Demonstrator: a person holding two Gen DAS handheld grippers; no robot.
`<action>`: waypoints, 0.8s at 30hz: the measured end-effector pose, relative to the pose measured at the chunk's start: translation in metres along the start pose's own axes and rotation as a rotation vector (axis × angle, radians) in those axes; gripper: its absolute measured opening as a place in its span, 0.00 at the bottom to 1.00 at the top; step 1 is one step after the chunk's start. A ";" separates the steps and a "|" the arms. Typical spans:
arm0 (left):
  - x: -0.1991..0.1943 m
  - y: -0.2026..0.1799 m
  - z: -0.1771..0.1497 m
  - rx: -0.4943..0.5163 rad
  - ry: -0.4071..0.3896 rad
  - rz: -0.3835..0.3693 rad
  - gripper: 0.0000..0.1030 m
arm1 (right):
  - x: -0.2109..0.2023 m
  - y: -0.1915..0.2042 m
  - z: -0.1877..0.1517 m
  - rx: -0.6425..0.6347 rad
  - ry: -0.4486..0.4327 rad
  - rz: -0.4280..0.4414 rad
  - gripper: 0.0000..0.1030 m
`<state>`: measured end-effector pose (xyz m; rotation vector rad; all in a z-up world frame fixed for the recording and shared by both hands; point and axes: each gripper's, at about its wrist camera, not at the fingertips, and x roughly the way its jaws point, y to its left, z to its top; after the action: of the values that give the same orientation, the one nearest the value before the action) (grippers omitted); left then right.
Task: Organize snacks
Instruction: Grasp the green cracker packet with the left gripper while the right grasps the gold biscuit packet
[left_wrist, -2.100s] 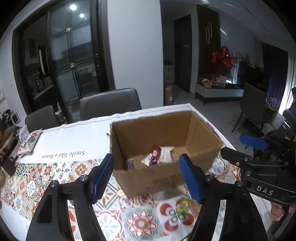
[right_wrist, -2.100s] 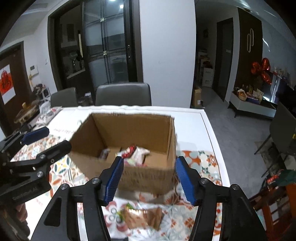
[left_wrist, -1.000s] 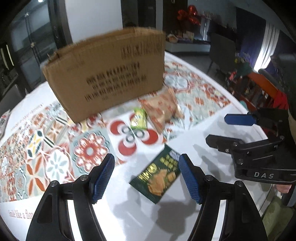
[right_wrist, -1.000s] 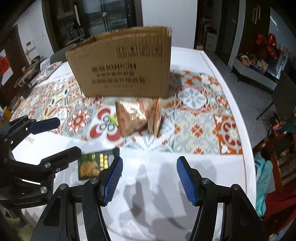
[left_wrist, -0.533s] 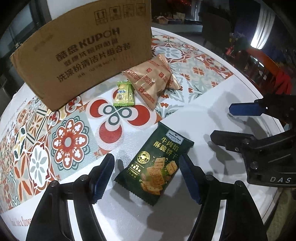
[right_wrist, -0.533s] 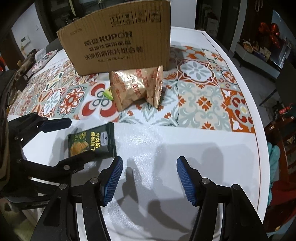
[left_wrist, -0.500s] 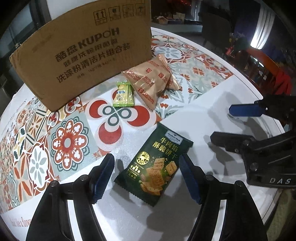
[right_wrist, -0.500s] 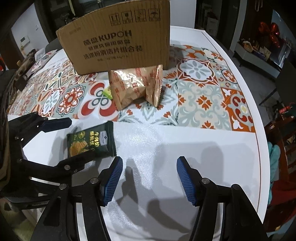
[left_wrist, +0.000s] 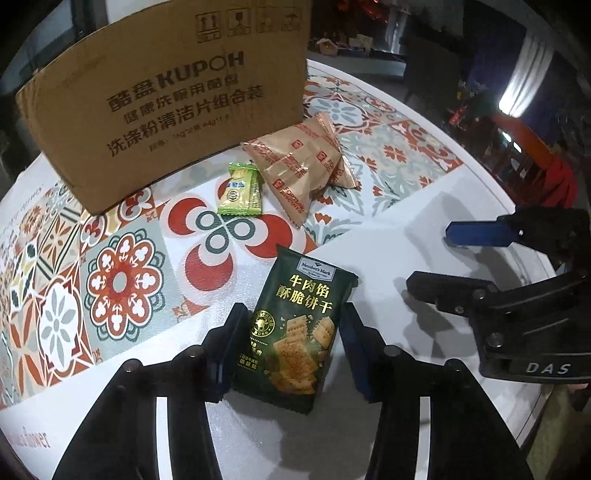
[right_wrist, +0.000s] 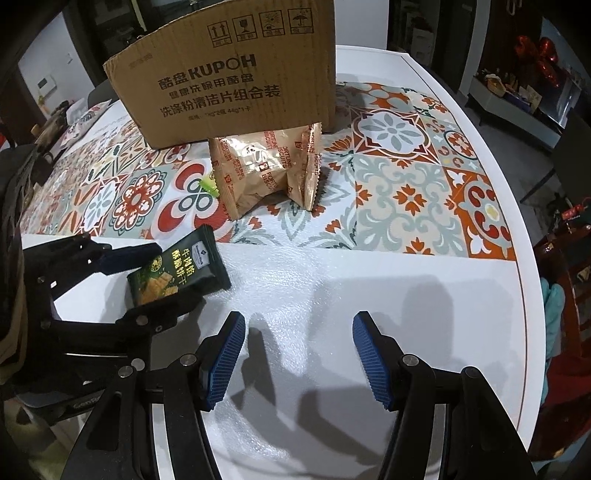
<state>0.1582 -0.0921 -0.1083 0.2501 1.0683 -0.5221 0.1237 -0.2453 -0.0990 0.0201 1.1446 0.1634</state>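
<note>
A dark green cracker packet (left_wrist: 295, 332) lies flat on the white table; it also shows in the right wrist view (right_wrist: 181, 271). My left gripper (left_wrist: 290, 347) is open with its blue pads on either side of the packet's near half, close to its edges. A tan biscuit bag (left_wrist: 301, 166) and a small green candy packet (left_wrist: 240, 190) lie in front of the cardboard box (left_wrist: 166, 99). My right gripper (right_wrist: 297, 354) is open and empty over bare white table, to the right of the left one.
The table (right_wrist: 369, 295) has a patterned tile runner (right_wrist: 406, 177) across its middle. Its rounded right edge (right_wrist: 524, 295) is near, with a chair and red cloth (right_wrist: 565, 332) beyond. The box stands behind the snacks.
My left gripper has moved down and forward, so its pads now flank the green cracker packet. The right gripper has barely moved.
</note>
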 end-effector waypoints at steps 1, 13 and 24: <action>-0.002 0.002 0.000 -0.016 -0.006 0.001 0.47 | 0.000 0.000 0.001 -0.002 -0.001 0.001 0.60; -0.035 0.030 0.012 -0.191 -0.125 0.078 0.47 | -0.001 0.006 0.027 -0.018 -0.062 0.047 0.61; -0.041 0.048 0.029 -0.302 -0.171 0.134 0.47 | 0.008 0.009 0.072 -0.055 -0.115 0.097 0.73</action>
<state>0.1902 -0.0522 -0.0611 0.0099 0.9413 -0.2516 0.1911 -0.2300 -0.0749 0.0363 1.0249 0.2765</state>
